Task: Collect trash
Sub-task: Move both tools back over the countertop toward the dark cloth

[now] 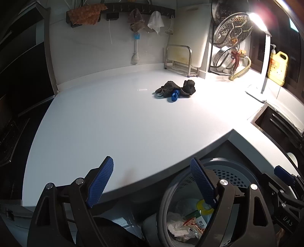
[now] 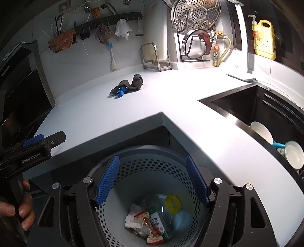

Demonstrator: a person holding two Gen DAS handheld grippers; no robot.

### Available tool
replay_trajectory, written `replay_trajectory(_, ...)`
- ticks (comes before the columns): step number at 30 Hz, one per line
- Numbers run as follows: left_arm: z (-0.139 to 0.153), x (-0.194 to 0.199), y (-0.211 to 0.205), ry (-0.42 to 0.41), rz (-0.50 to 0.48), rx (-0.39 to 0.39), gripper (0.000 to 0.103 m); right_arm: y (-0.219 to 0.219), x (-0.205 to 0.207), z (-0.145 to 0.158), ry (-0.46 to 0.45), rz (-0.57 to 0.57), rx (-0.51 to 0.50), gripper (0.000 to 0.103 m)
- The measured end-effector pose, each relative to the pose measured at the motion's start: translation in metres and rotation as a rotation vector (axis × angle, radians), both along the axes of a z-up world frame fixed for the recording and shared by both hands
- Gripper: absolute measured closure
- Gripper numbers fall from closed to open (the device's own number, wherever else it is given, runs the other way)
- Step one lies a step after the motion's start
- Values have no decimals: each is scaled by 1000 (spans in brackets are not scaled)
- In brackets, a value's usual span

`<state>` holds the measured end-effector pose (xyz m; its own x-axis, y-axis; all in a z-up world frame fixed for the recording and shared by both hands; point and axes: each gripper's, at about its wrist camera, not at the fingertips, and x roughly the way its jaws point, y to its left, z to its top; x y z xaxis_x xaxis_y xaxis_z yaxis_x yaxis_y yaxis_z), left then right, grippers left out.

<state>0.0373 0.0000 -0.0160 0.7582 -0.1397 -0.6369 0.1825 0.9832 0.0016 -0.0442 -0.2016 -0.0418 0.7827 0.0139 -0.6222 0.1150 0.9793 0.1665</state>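
A grey perforated trash bin stands on the floor in the counter's inner corner; it also shows in the left wrist view. Inside lie crumpled white paper, a red-green snack wrapper, a clear plastic piece and a yellow ring. My right gripper is open and empty, right above the bin. My left gripper is open and empty over the counter's front edge, beside the bin. A dark rag with a blue piece lies on the white counter, far from both grippers; the right wrist view shows it too.
A sink with white bowls is at the right. A dish rack with steel strainers, a cutting-board stand, a yellow detergent bottle and a white lamp line the back. Cloths hang on a wall rail. A black stove is left.
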Motion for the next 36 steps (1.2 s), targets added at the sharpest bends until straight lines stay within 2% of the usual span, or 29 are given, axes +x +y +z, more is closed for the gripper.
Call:
replay_trajectory(11, 32, 70, 0, -78, 42, -9, 17, -11, 105, 30, -35, 54, -32, 32)
replay_trajectory(19, 35, 120, -5, -87, 69, -8, 16, -16, 181, 42, -29, 79, -25, 32)
replay_trajectory(27, 32, 155, -10, -90, 72, 0, 16, -7, 245, 36, -3, 89, -56, 30)
replay_trajectory(36, 31, 170, -11, -90, 62, 3, 13, 1, 302, 24, 60, 107, -92, 30)
